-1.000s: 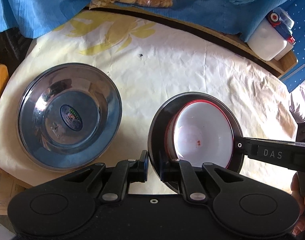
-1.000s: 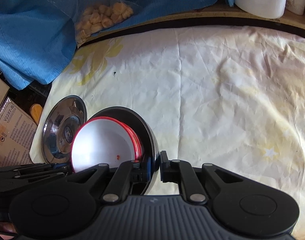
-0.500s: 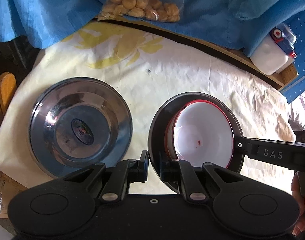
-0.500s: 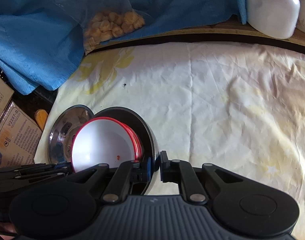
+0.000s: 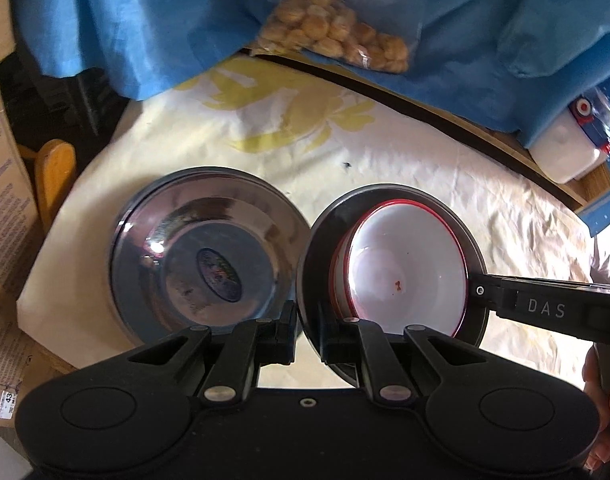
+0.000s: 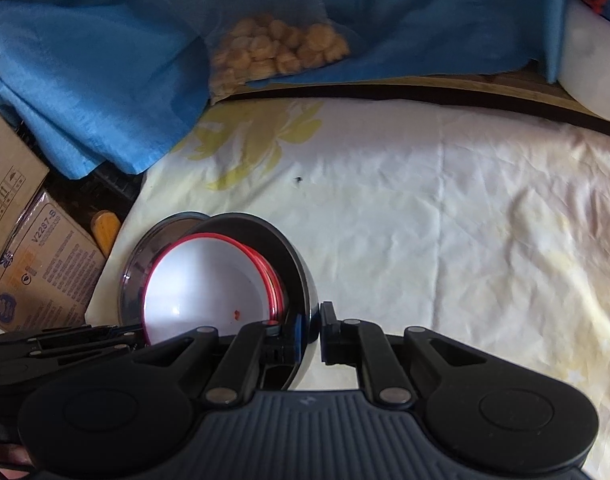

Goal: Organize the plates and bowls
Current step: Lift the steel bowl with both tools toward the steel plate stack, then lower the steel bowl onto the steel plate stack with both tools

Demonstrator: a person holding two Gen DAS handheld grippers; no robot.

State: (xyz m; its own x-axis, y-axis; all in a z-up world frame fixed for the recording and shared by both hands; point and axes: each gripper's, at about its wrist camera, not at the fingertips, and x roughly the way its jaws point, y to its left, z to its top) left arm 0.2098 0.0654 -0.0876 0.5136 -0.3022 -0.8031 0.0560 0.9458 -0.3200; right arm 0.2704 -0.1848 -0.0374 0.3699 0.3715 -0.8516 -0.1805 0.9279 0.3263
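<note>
Steel gleams from the empty steel plate (image 5: 209,256) lying flat on the cream tablecloth (image 5: 405,168), a dark oval sticker at its centre. Just right of that steel plate, its rim reaching the plate's edge, is a dark steel bowl (image 5: 317,240) with white red-rimmed bowls (image 5: 405,272) nested inside it; a small red mark shows on the white floor of the topmost one. The left gripper (image 5: 307,332) is pinched on the near-left rim of the dark steel bowl, one finger outside the wall and one inside. The right gripper (image 6: 309,334) clamps the opposite rim in the same way; in the left wrist view it (image 5: 545,308) reaches in from the side of the stack away from the steel plate. In the right wrist view the steel plate (image 6: 161,236) peeks out from behind the stack (image 6: 209,280). Beyond the steel plate, past the cloth's yellow flower print, a clear bag of biscuits (image 5: 333,36) rests on blue fabric (image 5: 125,28). A white plastic container (image 5: 569,156) sits far to the right of the stack.
</note>
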